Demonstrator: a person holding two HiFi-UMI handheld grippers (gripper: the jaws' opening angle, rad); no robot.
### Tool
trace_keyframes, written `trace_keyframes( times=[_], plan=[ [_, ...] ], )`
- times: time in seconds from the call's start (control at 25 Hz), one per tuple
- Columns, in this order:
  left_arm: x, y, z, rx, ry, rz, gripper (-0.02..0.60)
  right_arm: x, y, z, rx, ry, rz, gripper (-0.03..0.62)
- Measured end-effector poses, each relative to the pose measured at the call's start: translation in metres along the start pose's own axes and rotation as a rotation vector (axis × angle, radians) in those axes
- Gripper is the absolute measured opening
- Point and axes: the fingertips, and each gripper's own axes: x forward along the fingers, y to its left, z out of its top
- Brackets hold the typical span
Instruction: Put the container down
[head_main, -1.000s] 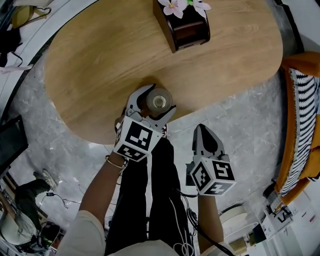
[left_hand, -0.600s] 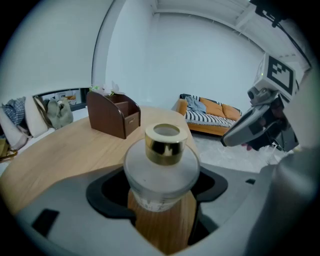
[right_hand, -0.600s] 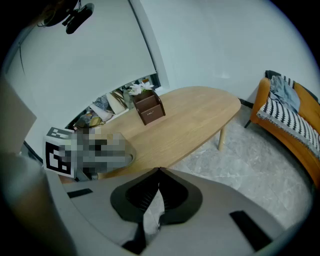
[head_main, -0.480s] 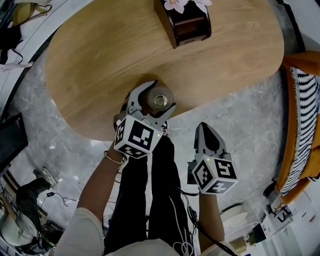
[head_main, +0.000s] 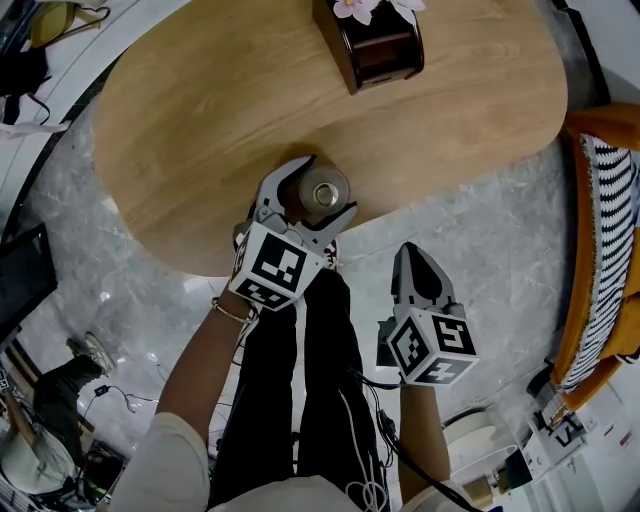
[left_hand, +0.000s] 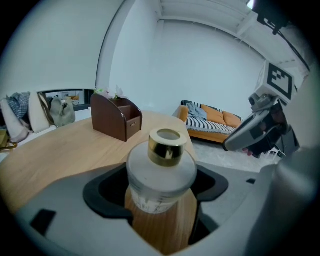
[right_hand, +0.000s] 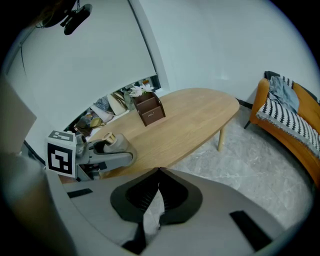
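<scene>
Left claw (head_main: 327, 186) is closed around a small container (left_hand: 161, 172), one dark curved pad on each side of its round body. It holds the container upright over the near edge of the counter (head_main: 200, 120). Whether the base already rests on the wood cannot be told.

The container is a squat bottle of frosted, cloudy glass with sloping shoulders. A short, shiny gold collar (left_hand: 165, 146) rings its open neck. It is likely stiff, breakable and fairly heavy for its size. Its smooth sides could slip under a loose grip. The wide body just below the shoulders looks the safest place to hold, as the claw does now. The narrow neck offers much less to grip. It probably needs a gentle, level landing so it neither knocks nor tips.

The counter is a long oval of pale, matte wood with fine grain. Near its far edge stands a dark brown box (head_main: 372, 50), open at the front, with pale flowers at its back.

Further right, the right claw (head_main: 408, 252) is closed on nothing, held over the grey marbled floor, well apart from the counter. At the far right is an orange sofa (head_main: 600, 130) draped with a striped cloth.
</scene>
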Motion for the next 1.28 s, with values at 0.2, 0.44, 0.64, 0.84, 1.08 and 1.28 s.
trace_keyframes(
  times=[0.2,0.44,0.64,0.84,1.08,1.28],
  plan=[
    [-0.012,0.001,0.008,-0.031,-0.040,0.008,0.371,-0.005,0.008,0.001,-0.004,-0.009,0.001,0.023],
    [-0.052,-0.002,0.012,-0.062,-0.034,0.023,0.371,-0.020,0.021,0.001,0.009,-0.019,-0.009,0.023],
    [-0.111,0.000,0.037,-0.185,-0.077,0.070,0.368,-0.040,0.043,0.025,-0.001,-0.077,0.001,0.023],
    [-0.196,-0.007,0.088,-0.310,-0.151,0.131,0.247,-0.090,0.078,0.052,-0.026,-0.107,0.012,0.023],
    [-0.293,-0.008,0.143,-0.362,-0.206,0.269,0.039,-0.161,0.119,0.088,-0.078,-0.174,0.029,0.023],
    [-0.370,-0.006,0.175,-0.439,-0.269,0.357,0.008,-0.221,0.149,0.122,-0.127,-0.279,0.036,0.023]
  ],
)
